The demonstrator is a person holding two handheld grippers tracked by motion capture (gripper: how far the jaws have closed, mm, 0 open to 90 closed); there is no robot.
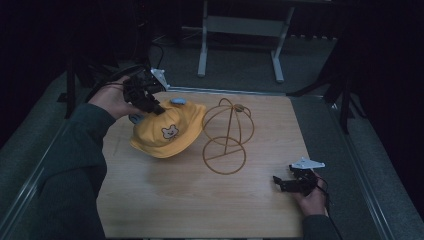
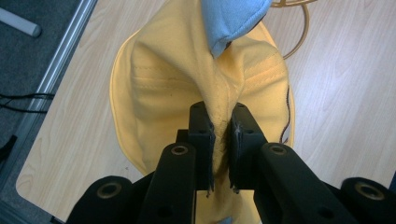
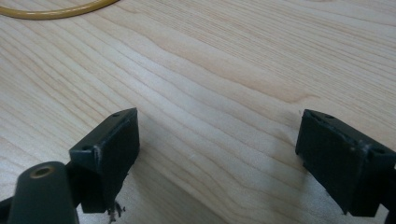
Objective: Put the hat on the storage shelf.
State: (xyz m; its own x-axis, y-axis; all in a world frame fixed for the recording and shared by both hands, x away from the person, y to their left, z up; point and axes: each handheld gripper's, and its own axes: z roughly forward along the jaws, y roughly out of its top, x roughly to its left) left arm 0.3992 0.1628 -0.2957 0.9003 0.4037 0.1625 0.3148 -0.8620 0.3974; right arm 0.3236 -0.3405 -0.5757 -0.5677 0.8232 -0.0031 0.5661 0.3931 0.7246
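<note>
On the left half of the wooden bench (image 1: 200,200), a yellow hat (image 1: 167,131) with a small bear patch on its front is seen, gathered at its upper edge by the left tongs (image 1: 156,107). In the left gripper view, a fold of the yellow fabric is pinched between the two black jaws, which are pressed together on it, and the rest of the hat (image 2: 187,79) is spread out beyond them over the bench (image 2: 345,93). A light blue piece (image 2: 233,21) of the hat is seen at the far side of the crown. Just beside the hat, to its right, a wire hat stand (image 1: 226,135) of golden colour is placed upright near the middle of the bench, its round base ring lying flat on the wood. The right tongs (image 1: 285,182) are held low near the bench's right front corner, well apart from hat and stand. In the right gripper view, their jaws are spread wide with only bare wood (image 3: 224,93) between them, and part of the stand's ring (image 3: 56,10) is caught at the top edge.
</note>
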